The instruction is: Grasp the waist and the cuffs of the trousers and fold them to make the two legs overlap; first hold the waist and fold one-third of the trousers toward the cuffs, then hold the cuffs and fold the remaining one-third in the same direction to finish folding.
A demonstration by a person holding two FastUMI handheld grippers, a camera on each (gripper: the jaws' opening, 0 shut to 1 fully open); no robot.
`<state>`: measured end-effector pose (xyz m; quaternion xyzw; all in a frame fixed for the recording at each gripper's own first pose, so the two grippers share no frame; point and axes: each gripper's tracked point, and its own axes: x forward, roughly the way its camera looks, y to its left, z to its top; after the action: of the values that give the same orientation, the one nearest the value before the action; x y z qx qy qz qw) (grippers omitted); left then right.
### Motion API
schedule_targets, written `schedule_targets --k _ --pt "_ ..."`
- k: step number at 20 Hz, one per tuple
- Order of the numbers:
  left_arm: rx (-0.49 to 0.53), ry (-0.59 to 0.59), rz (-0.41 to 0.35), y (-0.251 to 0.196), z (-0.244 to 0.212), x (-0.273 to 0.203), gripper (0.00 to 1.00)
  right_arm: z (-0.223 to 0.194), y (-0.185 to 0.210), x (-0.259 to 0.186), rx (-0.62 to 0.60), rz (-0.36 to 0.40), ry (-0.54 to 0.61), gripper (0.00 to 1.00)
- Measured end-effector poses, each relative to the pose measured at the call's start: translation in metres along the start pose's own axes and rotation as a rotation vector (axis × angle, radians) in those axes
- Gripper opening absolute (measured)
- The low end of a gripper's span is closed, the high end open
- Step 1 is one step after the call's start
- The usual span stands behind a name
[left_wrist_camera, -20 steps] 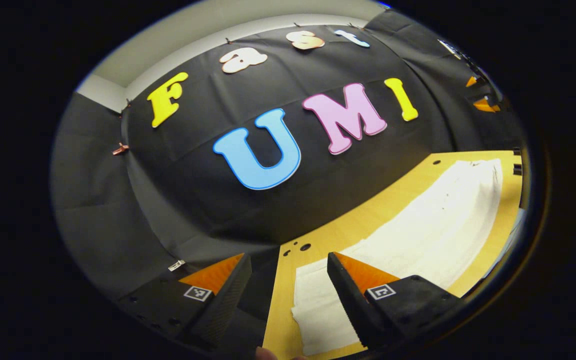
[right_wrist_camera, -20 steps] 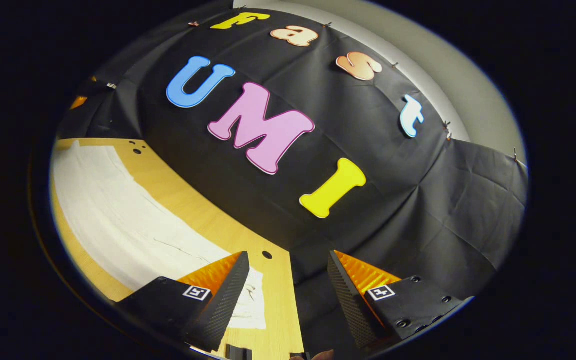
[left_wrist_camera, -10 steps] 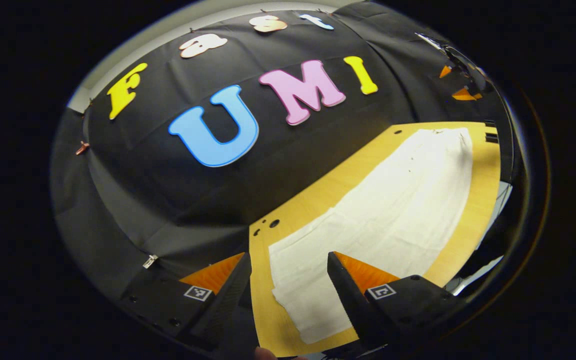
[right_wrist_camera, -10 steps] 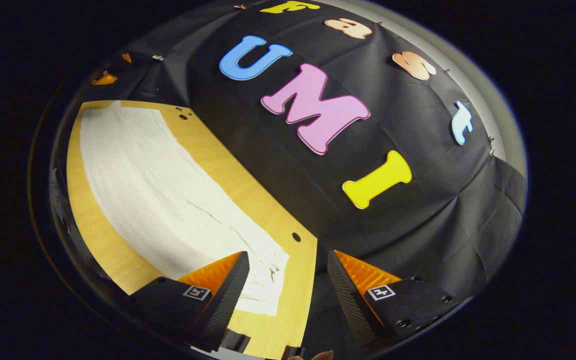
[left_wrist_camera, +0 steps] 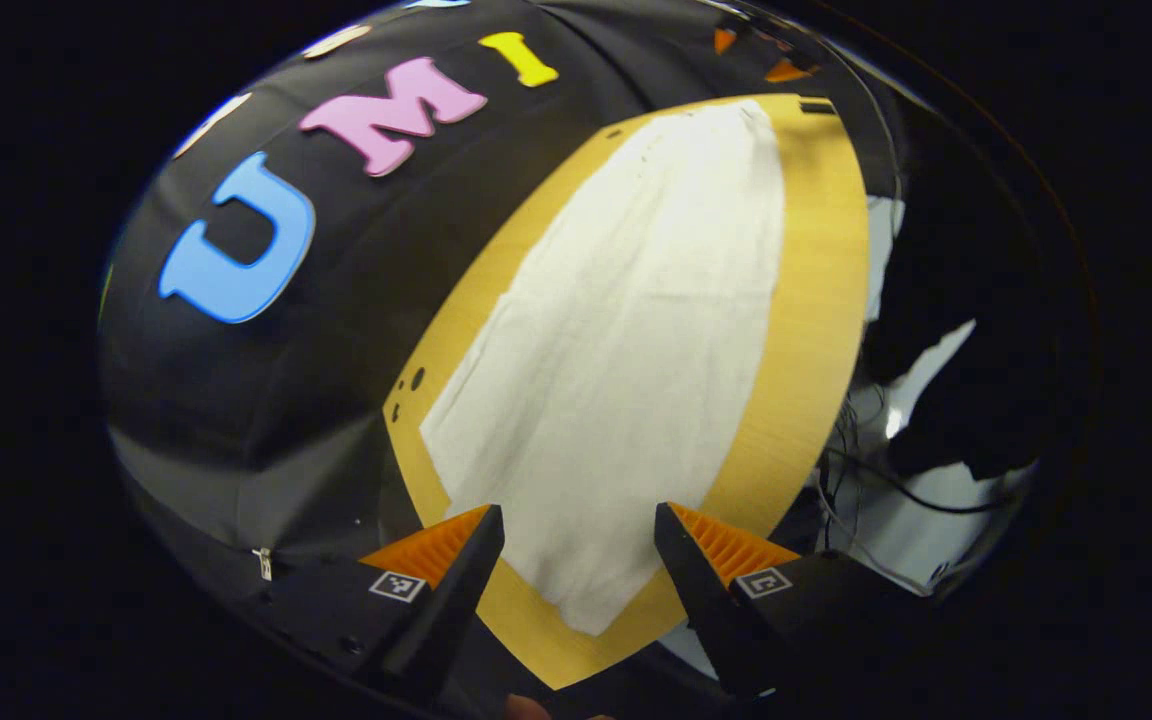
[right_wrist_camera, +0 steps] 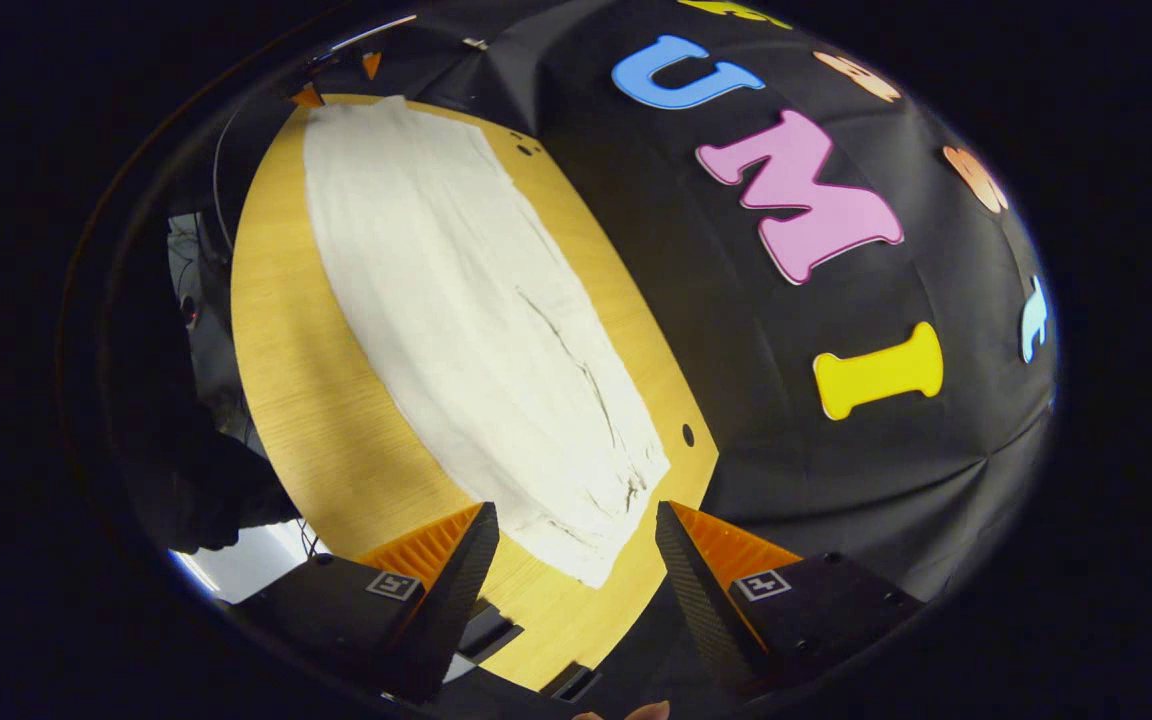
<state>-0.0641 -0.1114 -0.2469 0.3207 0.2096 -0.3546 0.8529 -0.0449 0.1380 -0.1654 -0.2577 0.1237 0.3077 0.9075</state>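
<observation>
A pair of white trousers [left_wrist_camera: 626, 330] lies flat and lengthwise on a wooden table [left_wrist_camera: 816, 300]. In the left gripper view, my left gripper [left_wrist_camera: 578, 520] hangs open above the plain near end of the cloth, touching nothing. In the right gripper view, the trousers [right_wrist_camera: 456, 300] run away from my right gripper [right_wrist_camera: 576, 515], which is open above the wrinkled end with thin dark lines in it. Neither gripper has cloth between its fingers. Small orange shapes [left_wrist_camera: 784, 70] beyond the far end look like the other gripper.
The table [right_wrist_camera: 286, 380] is narrow, with bare wood strips on both sides of the cloth. The black wall cloth runs close along one long edge. Small holes [left_wrist_camera: 417, 378] mark the tabletop near that wall. Cables [left_wrist_camera: 866, 470] lie on the floor past the other edge.
Both views have swung down from the wall toward the table. The trousers now sit centred between each gripper's fingers. Both grippers remain open.
</observation>
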Motion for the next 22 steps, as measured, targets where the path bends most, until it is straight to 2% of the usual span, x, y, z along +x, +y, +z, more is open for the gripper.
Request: schedule_targets --k 2,3,5,12,15,17,19,20,21,22 --pt "0.072 0.033 -0.056 -0.016 -0.01 0.006 0.93 -0.008 0.009 0.004 0.001 0.028 0.013 0.97" --pt "0.098 0.051 -0.08 -0.02 -0.012 0.01 0.96 -0.009 0.011 0.007 0.014 0.033 0.013 0.97" --pt "0.135 0.093 -0.125 -0.026 -0.016 0.016 0.95 -0.012 0.012 0.013 0.027 0.039 0.017 0.97" --pt "0.297 0.19 -0.091 0.015 -0.012 0.057 0.95 -0.04 0.015 0.036 0.026 0.074 0.044 0.98" --pt "0.309 0.227 -0.095 0.034 -0.002 0.083 0.85 -0.05 0.013 0.046 0.017 0.088 0.049 0.98" --pt "0.273 0.264 -0.108 0.041 -0.003 0.098 0.76 -0.053 0.008 0.053 0.003 0.095 0.046 0.98" --pt "0.214 0.296 -0.08 0.048 -0.001 0.111 0.4 -0.058 0.006 0.063 -0.014 0.111 0.048 0.98" --pt "0.194 0.308 -0.055 0.051 0.0 0.116 0.34 -0.059 0.007 0.066 -0.029 0.124 0.05 0.98" --pt "0.176 0.318 -0.032 0.054 0.0 0.118 0.2 -0.063 0.009 0.069 -0.059 0.144 0.055 0.98" --pt "0.18 0.321 -0.016 0.054 -0.001 0.123 0.14 -0.065 0.012 0.072 -0.094 0.164 0.054 0.97"
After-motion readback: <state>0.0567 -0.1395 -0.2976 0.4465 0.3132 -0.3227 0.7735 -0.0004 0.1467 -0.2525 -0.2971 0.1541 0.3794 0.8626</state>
